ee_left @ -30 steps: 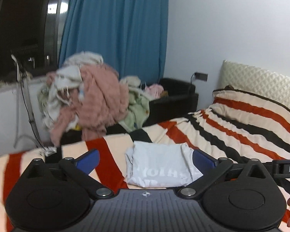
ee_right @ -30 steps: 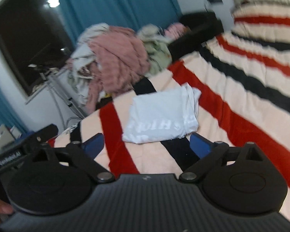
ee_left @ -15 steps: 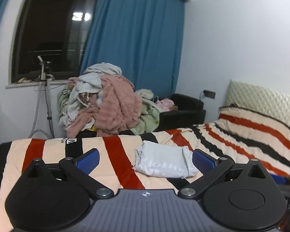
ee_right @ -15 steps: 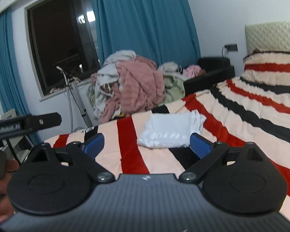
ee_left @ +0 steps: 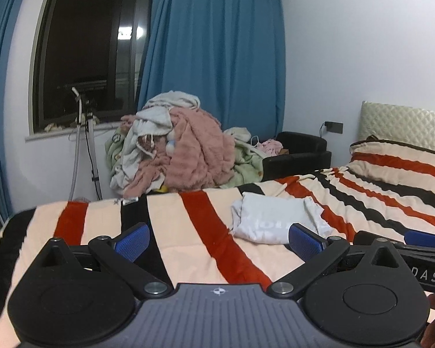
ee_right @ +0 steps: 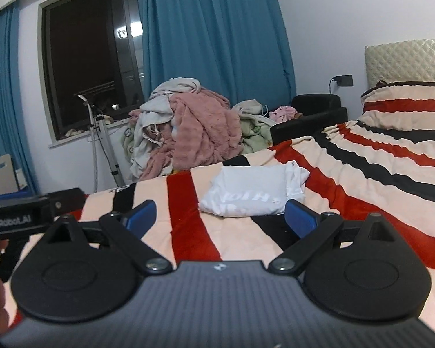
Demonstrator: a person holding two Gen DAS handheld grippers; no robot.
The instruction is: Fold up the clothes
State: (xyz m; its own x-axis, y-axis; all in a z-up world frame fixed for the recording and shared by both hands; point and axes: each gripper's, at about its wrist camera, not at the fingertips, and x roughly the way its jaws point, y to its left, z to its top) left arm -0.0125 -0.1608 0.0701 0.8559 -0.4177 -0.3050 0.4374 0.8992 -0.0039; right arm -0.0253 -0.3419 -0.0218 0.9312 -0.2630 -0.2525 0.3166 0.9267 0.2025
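Observation:
A folded white T-shirt with printed letters (ee_left: pixel 275 220) lies on the striped bed cover (ee_left: pixel 188 220); it also shows in the right wrist view (ee_right: pixel 252 192). My left gripper (ee_left: pixel 219 239) is open and empty, held back from the shirt, which lies ahead to the right. My right gripper (ee_right: pixel 220 217) is open and empty, just short of the shirt's near edge. The right gripper's body (ee_left: pixel 420 261) shows at the right of the left wrist view; the left gripper's body (ee_right: pixel 20 211) shows at the left of the right wrist view.
A heap of pink, white and green clothes (ee_left: pixel 182 153) is piled beyond the bed's far edge, under the window and blue curtain (ee_left: pixel 217 58). A black armchair (ee_left: pixel 301 150) stands beside it. A striped pillow (ee_left: pixel 406 162) and the padded headboard (ee_left: pixel 406 124) are at the right.
Both grippers have drawn back and risen away from the folded shirt, which now looks smaller and farther off. Both stayed open.

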